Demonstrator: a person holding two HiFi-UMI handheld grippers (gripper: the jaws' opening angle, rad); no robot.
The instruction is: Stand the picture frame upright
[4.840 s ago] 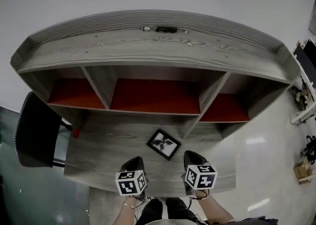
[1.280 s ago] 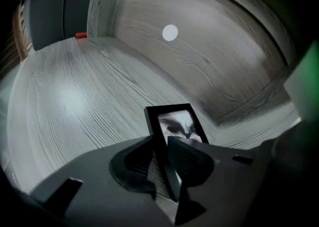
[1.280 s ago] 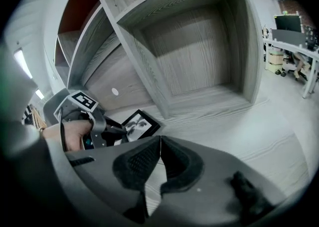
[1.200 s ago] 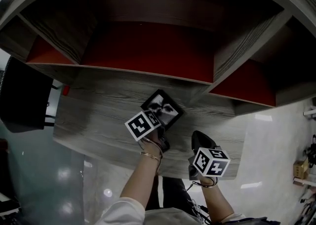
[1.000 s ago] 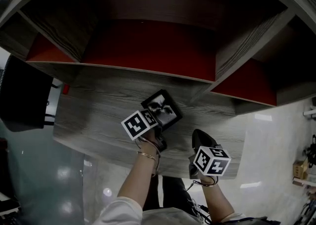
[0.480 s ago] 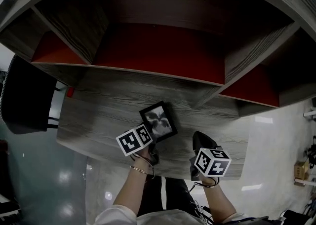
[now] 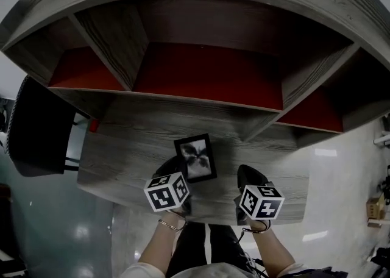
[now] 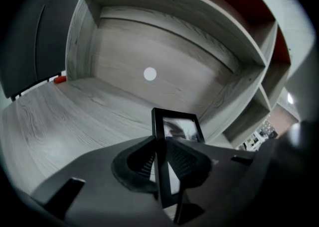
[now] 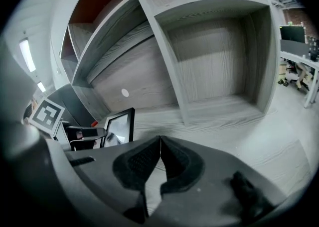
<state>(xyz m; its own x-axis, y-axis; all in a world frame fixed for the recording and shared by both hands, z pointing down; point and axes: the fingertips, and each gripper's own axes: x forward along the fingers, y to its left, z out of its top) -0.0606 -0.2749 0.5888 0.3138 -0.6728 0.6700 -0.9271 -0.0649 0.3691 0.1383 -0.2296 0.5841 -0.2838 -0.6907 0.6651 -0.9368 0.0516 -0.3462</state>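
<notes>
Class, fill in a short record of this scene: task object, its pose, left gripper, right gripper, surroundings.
object: picture frame, black border
pose: steeply tilted, picture side towards the person; whether its lower edge touches the desk is unclear
left gripper: closed on the frame's side border
right gripper: jaws together, empty, to the right of the frame
surroundings: shelves with red backs above the desk; black chair at left
</notes>
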